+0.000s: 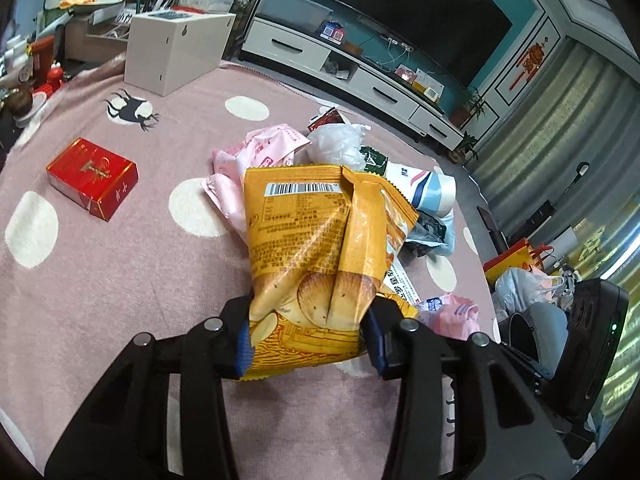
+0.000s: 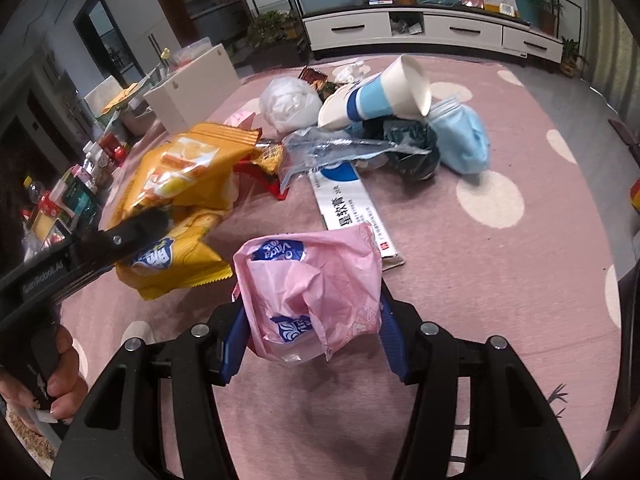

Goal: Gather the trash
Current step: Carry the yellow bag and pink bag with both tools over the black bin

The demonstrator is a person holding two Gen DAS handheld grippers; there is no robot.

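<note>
Slipping is the main risk: the left gripper [image 1: 308, 344] pinches the yellow chip bag [image 1: 320, 248] only across its lower end, so most of the glossy, crumpled film stands beyond the blue pads [image 1: 378, 340], free to sag or slide out if the hand tilts or swings. The right gripper [image 2: 312, 344] is closed on a pink tissue wrapper [image 2: 308, 292], a thin, soft film bunched between the pads; a loose fold could pull free, or the wrapper could tear. Judging from both views, the 2 held pieces sit close together above the pink dotted cloth [image 1: 120, 280], so the grippers could knock each other, or the chip bag could drag against the pile.

That pile lies further back on the cloth: a white-and-blue paper cup [image 2: 384, 92] on its side, a crumpled white bag [image 2: 288, 104], a light blue mask [image 2: 464, 144], a clear plastic wrapper [image 2: 340, 148] and a flat white carton [image 2: 352, 212]. A red box [image 1: 92, 178] lies apart, to the left in the left wrist view. No bin can be picked out with certainty.
</note>
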